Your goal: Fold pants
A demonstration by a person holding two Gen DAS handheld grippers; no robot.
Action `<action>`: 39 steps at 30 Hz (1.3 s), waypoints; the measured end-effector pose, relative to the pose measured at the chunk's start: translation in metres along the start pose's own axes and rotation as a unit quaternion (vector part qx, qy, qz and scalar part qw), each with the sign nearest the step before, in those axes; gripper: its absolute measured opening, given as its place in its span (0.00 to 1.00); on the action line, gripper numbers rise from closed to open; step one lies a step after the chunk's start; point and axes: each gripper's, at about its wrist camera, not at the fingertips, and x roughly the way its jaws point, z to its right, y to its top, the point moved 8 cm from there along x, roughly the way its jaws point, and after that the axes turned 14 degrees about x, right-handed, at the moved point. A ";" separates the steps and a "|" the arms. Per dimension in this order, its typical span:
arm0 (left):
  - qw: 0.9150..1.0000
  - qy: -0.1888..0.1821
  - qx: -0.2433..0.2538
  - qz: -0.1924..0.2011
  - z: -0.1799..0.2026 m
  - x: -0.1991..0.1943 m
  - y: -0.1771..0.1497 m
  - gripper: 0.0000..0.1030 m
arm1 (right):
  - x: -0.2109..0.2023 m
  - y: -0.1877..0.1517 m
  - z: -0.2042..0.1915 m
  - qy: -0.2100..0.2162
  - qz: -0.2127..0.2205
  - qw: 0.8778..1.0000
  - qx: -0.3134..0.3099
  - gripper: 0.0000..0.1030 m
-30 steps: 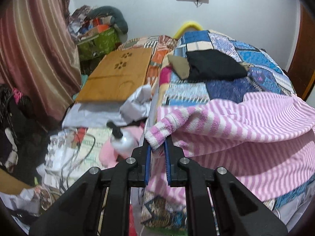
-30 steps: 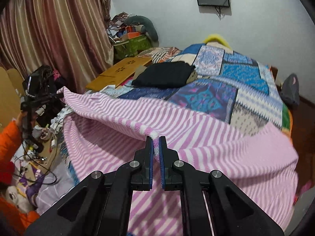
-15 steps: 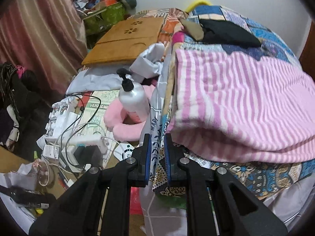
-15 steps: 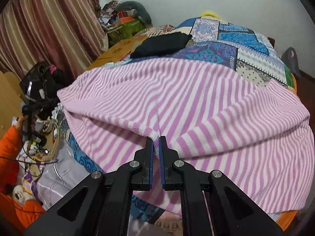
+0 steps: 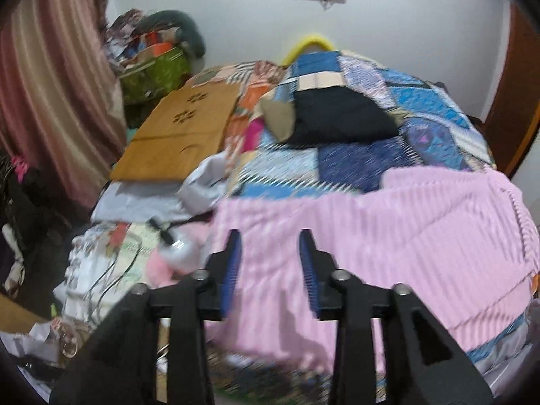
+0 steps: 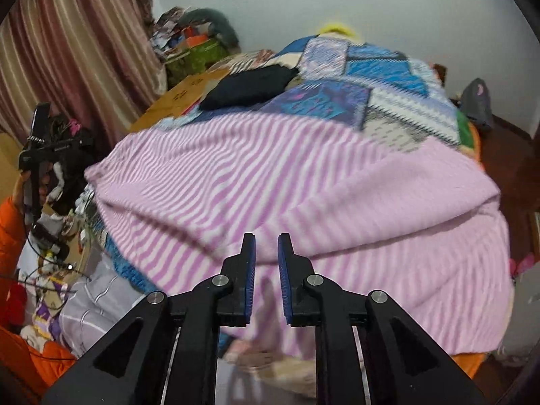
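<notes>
Both hand-held grippers hover over pink-and-white striped pants (image 6: 303, 189) lying folded across the near end of a bed covered by a blue patchwork quilt (image 6: 371, 77). The left gripper (image 5: 270, 263) has its jaws parting, blue pads set well apart with nothing pinched between them; the striped cloth lies below and beyond. The right gripper (image 6: 266, 253) is also opening, its pads only narrowly separated and free of the fabric, above the fold's near edge. A folded black garment (image 5: 337, 118) rests farther up the quilt in both views. The left camera alone shows a wooden lap tray (image 5: 182, 135) beside the bed and a white pump bottle (image 5: 177, 248) amid floor clutter; the right camera alone catches the left gripper's frame at far left, an orange sleeve (image 6: 11, 229), and the pants' full spread.
</notes>
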 end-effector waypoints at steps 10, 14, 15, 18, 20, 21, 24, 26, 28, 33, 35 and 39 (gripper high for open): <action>0.999 -0.035 0.012 -0.001 0.074 0.049 0.065 0.58 | 0.004 0.091 0.093 -0.098 0.060 0.993 0.027 0.55; 0.999 -0.041 0.009 -0.020 0.085 0.079 0.076 0.59 | 0.037 0.124 0.139 -0.129 0.052 0.989 0.047 0.60; 0.999 -0.037 0.009 -0.027 0.087 0.090 0.078 0.59 | 0.045 0.130 0.150 -0.134 0.048 0.988 0.053 0.60; 0.999 -0.027 0.012 -0.043 0.091 0.113 0.081 0.59 | 0.075 0.149 0.181 -0.145 0.037 0.986 0.071 0.60; 0.998 -0.024 0.019 -0.051 0.095 0.126 0.080 0.59 | 0.100 0.159 0.200 -0.154 0.023 0.985 0.079 0.60; 0.998 -0.022 0.023 -0.057 0.097 0.133 0.081 0.60 | 0.108 0.162 0.206 -0.158 0.018 0.984 0.081 0.60; 0.997 -0.025 0.027 -0.070 0.103 0.152 0.080 0.60 | 0.144 0.168 0.226 -0.166 -0.014 0.982 0.086 0.60; 0.996 -0.029 0.029 -0.078 0.107 0.160 0.078 0.60 | 0.162 0.168 0.236 -0.173 -0.035 0.980 0.087 0.60; 0.995 -0.032 0.033 -0.083 0.114 0.168 0.079 0.60 | 0.175 0.166 0.241 -0.169 -0.046 0.981 0.083 0.61; 0.995 -0.031 0.045 -0.082 0.127 0.174 0.083 0.60 | 0.178 0.169 0.240 -0.166 -0.036 0.983 0.068 0.34; 0.995 -0.037 0.047 -0.080 0.135 0.171 0.085 0.60 | 0.177 0.170 0.245 -0.174 -0.033 0.982 0.067 0.14; 0.995 -0.045 0.058 -0.067 0.148 0.152 0.092 0.60 | 0.156 0.170 0.245 -0.157 -0.027 0.984 0.075 0.06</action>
